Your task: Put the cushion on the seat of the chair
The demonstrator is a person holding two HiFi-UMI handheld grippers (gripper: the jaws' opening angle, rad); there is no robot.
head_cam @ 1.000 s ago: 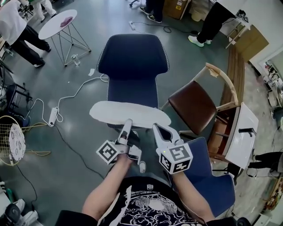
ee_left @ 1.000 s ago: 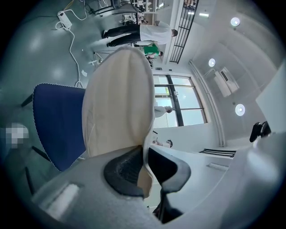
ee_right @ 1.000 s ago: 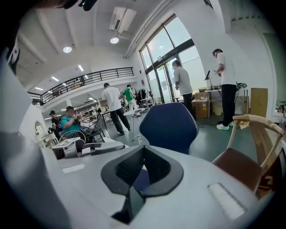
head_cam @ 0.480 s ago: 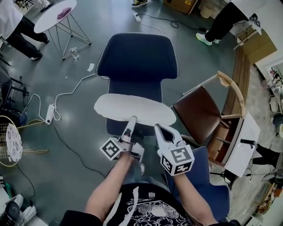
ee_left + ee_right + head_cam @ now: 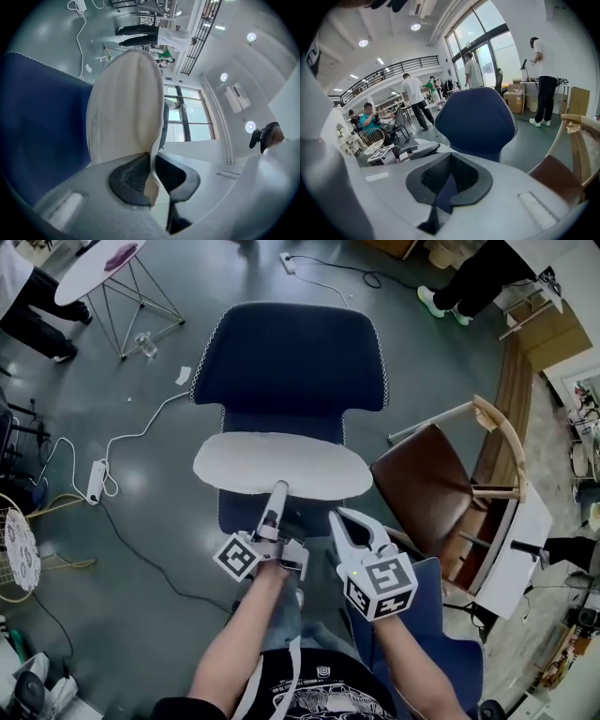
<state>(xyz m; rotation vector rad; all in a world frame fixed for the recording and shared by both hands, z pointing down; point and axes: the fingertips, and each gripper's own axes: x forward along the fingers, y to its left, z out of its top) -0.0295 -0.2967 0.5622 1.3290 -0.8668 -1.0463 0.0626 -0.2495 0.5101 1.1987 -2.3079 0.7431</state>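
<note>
Left gripper (image 5: 277, 491) pinches the white cushion's (image 5: 281, 465) near edge above the blue chair (image 5: 291, 352); right gripper (image 5: 349, 519) beside it, jaws slightly apart, empty.

On the grey floor (image 5: 150, 549) a wooden chair with a brown seat (image 5: 427, 484) is seen at the right, while a white wire-legged table (image 5: 94, 266) and a white power strip (image 5: 95, 481) are found at the left.
</note>
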